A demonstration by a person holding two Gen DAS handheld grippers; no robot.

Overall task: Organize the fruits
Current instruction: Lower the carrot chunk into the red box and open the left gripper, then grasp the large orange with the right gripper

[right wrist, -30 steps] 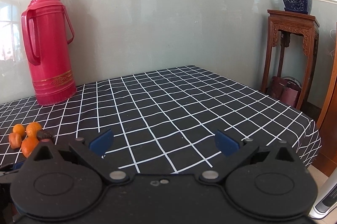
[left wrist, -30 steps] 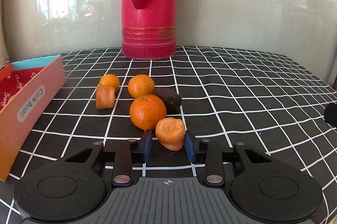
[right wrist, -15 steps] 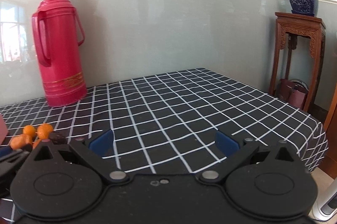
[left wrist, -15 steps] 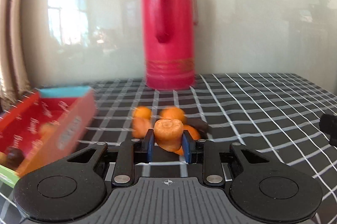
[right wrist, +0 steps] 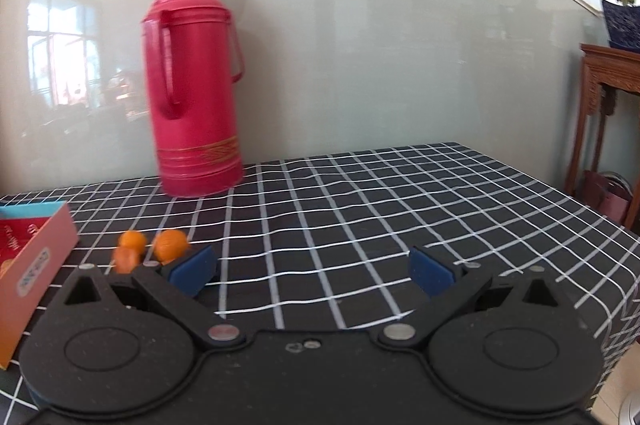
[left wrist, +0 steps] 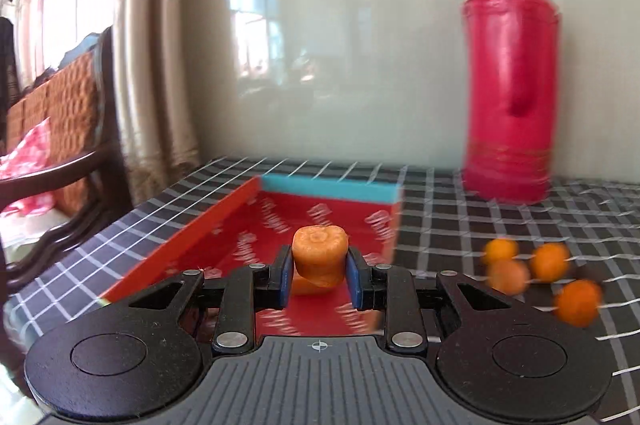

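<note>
My left gripper point(left wrist: 318, 275) is shut on an orange carrot piece point(left wrist: 319, 255) and holds it above the open red box point(left wrist: 280, 225) with a blue far wall. Several small oranges point(left wrist: 548, 261) lie on the checked cloth to the right of the box, blurred. In the right wrist view the oranges point(right wrist: 170, 245) and another carrot piece point(right wrist: 127, 260) lie just left of my right gripper point(right wrist: 312, 271), which is open and empty above the cloth. The box point(right wrist: 36, 257) shows at the left edge there.
A tall red thermos point(left wrist: 510, 85) stands at the back by the wall, also in the right wrist view point(right wrist: 194, 89). A wooden chair point(left wrist: 60, 129) stands off the table's left edge. A wooden stand point(right wrist: 608, 113) with a potted plant is at the far right.
My left gripper closed on the carrot piece, lifted it off the cloth and swung left over the red box. My right gripper turned left and stays open.
</note>
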